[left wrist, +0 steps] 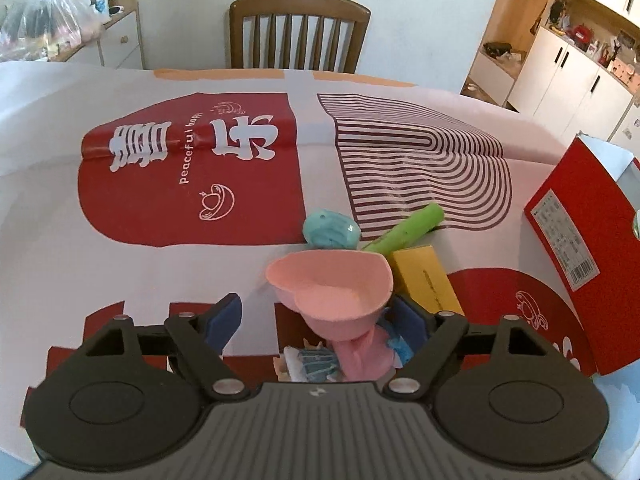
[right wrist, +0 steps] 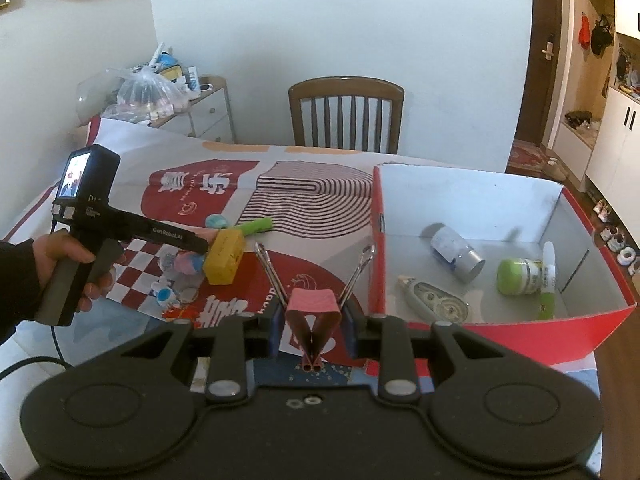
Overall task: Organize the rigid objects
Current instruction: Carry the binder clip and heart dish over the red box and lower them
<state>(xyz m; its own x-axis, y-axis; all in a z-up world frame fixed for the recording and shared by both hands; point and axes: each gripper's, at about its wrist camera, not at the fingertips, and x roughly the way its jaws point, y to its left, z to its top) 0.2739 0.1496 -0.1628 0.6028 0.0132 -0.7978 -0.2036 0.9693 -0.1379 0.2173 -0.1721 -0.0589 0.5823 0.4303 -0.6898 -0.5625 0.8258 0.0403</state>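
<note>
Right wrist view: right tongs (right wrist: 312,322) clamp pink metal binder clip (right wrist: 313,312); left tongs (left wrist: 320,326) spread, straddling pink plastic funnel-shaped toy (left wrist: 330,292), not gripping.

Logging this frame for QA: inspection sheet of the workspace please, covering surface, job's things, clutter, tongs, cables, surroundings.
Surface: table under a printed red-and-white cloth.
Job's things: pink funnel-shaped cup, teal lump, green stick, yellow box on cloth; red box holds bottle, green-lidded jar, correction tape, tube.
Clutter: small bits near the cup.
Tongs: left tongs open around the cup; right tongs shut on pink binder clip.
Cables: black lead below the hand.
Surroundings: chair, cabinets.
</note>
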